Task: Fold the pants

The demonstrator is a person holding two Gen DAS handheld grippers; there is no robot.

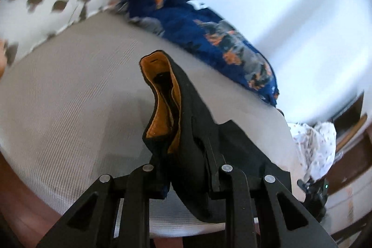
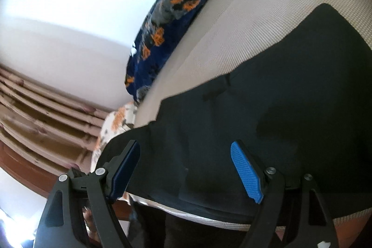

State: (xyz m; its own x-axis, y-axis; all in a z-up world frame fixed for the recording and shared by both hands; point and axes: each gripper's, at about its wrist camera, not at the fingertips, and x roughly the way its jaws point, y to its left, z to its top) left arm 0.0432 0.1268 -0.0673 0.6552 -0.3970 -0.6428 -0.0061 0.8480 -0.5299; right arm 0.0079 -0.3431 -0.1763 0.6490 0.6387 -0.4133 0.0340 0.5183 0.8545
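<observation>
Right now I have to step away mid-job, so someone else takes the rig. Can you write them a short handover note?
Left hand-held gripper: shut on the black pants, a bunched part with tan lining raised off the bed.
Right hand-held gripper: open, nothing between its blue pads, above the pants.
Pants: mostly spread flat on the bed, beside a blue patterned blanket.
Done: one grasp taken.
Left: no finished fold shows; fold the pants.

Matt black cloth pants (image 2: pixel 267 108) lie on ribbed woven bedcover (image 2: pixel 255 22); blue pads (image 2: pixel 246 173) look textured.
</observation>
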